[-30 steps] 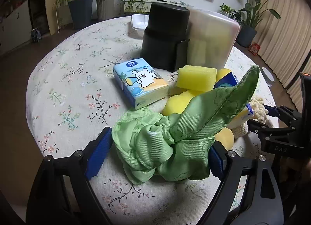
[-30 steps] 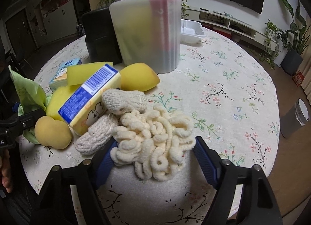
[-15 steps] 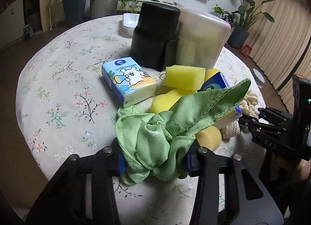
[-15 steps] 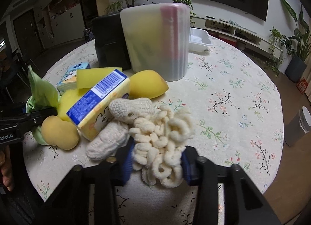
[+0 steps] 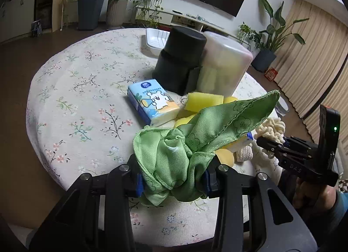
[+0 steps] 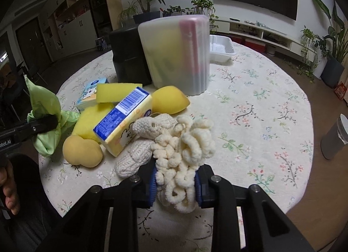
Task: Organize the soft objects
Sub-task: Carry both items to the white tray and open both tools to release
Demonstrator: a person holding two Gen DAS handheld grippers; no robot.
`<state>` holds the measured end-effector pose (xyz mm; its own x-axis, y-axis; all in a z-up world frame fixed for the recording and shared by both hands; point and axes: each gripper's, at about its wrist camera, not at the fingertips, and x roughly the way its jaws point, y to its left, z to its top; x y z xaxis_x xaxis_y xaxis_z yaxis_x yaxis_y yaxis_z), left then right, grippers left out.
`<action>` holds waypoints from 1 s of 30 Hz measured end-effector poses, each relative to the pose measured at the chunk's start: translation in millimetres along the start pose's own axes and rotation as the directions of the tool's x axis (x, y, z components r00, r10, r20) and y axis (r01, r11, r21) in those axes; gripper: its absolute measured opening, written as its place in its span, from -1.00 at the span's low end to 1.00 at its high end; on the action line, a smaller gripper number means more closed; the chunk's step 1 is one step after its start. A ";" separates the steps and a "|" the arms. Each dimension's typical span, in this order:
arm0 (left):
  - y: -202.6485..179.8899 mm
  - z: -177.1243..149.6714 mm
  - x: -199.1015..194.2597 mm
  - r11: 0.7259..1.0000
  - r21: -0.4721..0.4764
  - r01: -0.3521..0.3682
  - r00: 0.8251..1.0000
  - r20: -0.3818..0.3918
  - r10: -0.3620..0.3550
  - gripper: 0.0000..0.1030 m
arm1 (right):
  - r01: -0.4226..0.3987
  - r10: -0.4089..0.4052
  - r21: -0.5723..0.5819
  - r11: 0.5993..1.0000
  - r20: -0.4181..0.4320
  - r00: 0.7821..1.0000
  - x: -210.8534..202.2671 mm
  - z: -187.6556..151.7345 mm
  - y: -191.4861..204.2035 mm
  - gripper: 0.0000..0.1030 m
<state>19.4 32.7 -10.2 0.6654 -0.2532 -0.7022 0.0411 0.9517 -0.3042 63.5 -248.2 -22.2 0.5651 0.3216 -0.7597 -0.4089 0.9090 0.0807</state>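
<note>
your left gripper (image 5: 173, 183) is clamping the one green cloth (image 5: 187, 149) at the near table edge; your right gripper (image 6: 175, 183) is pinching the one cream loopy cloth (image 6: 187, 149). lying between them: two tissue packs (image 6: 124, 121), three yellow sponges (image 6: 115, 93), one knitted piece (image 6: 134, 158).

Both tools are matte black plastic. The left gripper (image 5: 173, 181) has blue pads (image 5: 139, 183) inside its fingers and round silver screws on top. The right gripper (image 6: 175, 183) matches, with ribbed blue pads (image 6: 153, 183). Seen beside the left gripper, its body bears white letters and a small green light. Bare fingers and a blue sleeve show.
</note>
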 end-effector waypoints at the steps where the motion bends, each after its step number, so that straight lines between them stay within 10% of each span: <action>1: 1.2 1.4 -2.5 1.000 -0.004 0.004 1.000 0.005 -0.004 -0.30 | 0.001 -0.001 0.002 1.000 0.001 1.000 -1.7 0.0 -1.1 -0.44; 15: 48.4 72.9 -19.0 0.997 0.004 -0.077 0.994 0.081 0.077 -0.30 | 0.103 -0.106 0.079 0.992 0.036 0.994 -32.0 26.3 -65.4 -0.44; 30: 62.4 224.4 45.1 0.992 0.111 -0.063 0.995 0.080 0.055 -0.30 | 0.243 -0.253 0.108 0.964 0.091 0.963 -17.3 145.9 -176.4 -0.43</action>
<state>219.2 119.6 83.6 0.7238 -0.1862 -0.6644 0.0816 0.9793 -0.1855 230.5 -375.4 70.8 0.7130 0.1045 -0.6934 -0.1801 0.9829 -0.0371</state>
